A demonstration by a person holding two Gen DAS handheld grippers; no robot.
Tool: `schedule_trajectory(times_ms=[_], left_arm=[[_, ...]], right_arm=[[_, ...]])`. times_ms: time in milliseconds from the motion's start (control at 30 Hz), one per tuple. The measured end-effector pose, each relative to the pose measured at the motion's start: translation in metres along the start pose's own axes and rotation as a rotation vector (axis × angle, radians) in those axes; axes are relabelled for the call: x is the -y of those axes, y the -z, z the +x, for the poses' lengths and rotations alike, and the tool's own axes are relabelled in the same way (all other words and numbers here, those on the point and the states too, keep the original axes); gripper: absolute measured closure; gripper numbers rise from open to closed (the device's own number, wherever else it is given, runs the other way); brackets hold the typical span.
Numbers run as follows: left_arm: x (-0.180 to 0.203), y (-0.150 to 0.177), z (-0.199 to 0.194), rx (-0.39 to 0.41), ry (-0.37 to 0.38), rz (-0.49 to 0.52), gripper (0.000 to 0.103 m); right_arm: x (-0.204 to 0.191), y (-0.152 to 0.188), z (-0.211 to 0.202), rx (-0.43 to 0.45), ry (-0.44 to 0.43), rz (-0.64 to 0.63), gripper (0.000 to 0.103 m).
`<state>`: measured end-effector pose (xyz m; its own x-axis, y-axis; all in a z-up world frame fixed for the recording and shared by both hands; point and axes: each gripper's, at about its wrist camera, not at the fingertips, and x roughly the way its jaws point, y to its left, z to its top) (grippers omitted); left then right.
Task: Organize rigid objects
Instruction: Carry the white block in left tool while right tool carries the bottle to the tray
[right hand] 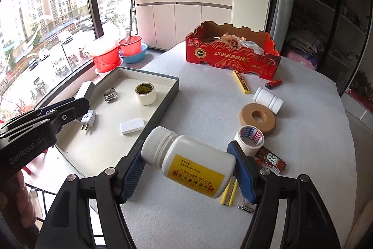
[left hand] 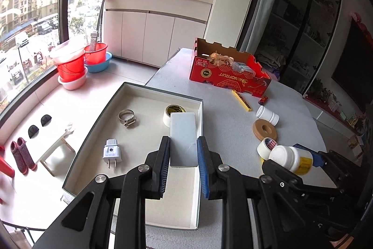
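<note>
Left wrist view, far left: a tall window [left hand: 30,15] looks out on a street and high-rise blocks. Below it, red buckets [left hand: 70,67] stand stacked on the pale floor, with a pair of slippers [left hand: 22,155] and a small stool [left hand: 58,148] nearer the camera.

Next comes a shallow tray [left hand: 144,132] on the grey bench [left hand: 221,104], its left side jutting past the bench edge. In it lie a metal hose clamp [left hand: 127,118], a plug [left hand: 112,153], a pale tape roll [left hand: 172,112] and a white block [left hand: 183,151]. The left claw [left hand: 183,137] hangs over the tray, its jaws narrow and gripping nothing; the block lies beneath, apart from the pads.

Behind the bench are white cupboards and a pillar. A red cardboard box [left hand: 223,71] sits at the bench's far end, a yellow strip [left hand: 242,100] just before it. Rightwards lie a small white jar [left hand: 268,115], a tan ring [left hand: 264,130] and a printed tape roll [left hand: 267,147].

The right claw [right hand: 186,144] clamps a white pill bottle [right hand: 188,162], yellow-labelled, sideways above the bench. Dark shelves [left hand: 303,15] fill the right wall.
</note>
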<state>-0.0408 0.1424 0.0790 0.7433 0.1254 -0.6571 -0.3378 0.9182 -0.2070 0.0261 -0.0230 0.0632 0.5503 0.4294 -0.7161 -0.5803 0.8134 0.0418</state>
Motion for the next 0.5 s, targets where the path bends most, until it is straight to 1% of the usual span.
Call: schedule_trajectory(times_ms=[167,267,433,500], left_arm=[[-0.033,-0.01,-0.003,0.027,-0.068,-0.053,0.078],[-0.048,-0.013,0.001,0.035,-0.115,-0.073,0.078],[-0.065,-0.013,0.006,0.028,-0.155,-0.089,0.078],[-0.069,-0.012,0.01,0.021,-0.159,-0.096,0.078]], right_arm=[[-0.034,-0.022,0.013,0.01,-0.056,-0.082,0.032],[-0.05,-0.032,0.021,0.014,-0.075,-0.121,0.032],[-0.064,-0.045,0.033,0.012,-0.093,-0.158,0.032],[-0.068,-0.049,0.037,0.013,-0.093,-0.167,0.032]])
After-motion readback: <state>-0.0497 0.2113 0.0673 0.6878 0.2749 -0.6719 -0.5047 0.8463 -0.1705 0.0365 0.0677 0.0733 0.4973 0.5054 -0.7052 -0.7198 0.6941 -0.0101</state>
